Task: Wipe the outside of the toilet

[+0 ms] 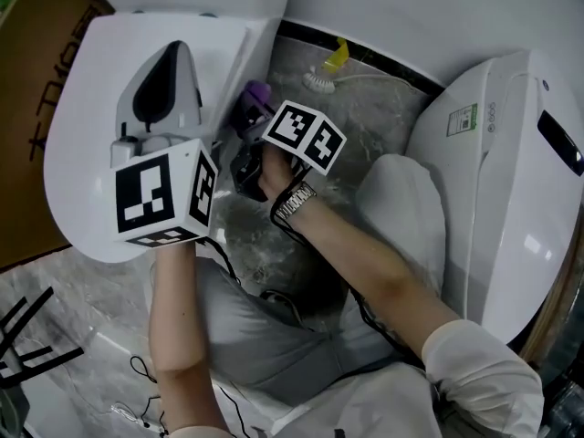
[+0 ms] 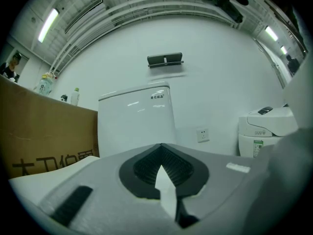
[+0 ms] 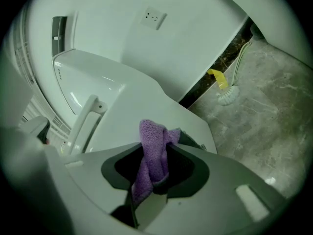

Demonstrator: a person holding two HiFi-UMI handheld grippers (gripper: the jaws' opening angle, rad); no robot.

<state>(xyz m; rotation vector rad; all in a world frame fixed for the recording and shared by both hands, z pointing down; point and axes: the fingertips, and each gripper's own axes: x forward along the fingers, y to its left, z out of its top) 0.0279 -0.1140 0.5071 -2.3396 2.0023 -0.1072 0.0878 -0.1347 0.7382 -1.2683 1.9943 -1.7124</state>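
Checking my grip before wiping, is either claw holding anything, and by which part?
The right claw pinches the purple cloth across its bunched middle, an end sticking out past the tips. The left claw is shut on nothing.

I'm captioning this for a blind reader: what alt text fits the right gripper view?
The right gripper's jaws grip a bunched purple cloth close to a white toilet. Behind, a yellow-handled brush rests on the grey stone floor at the foot of a white wall.
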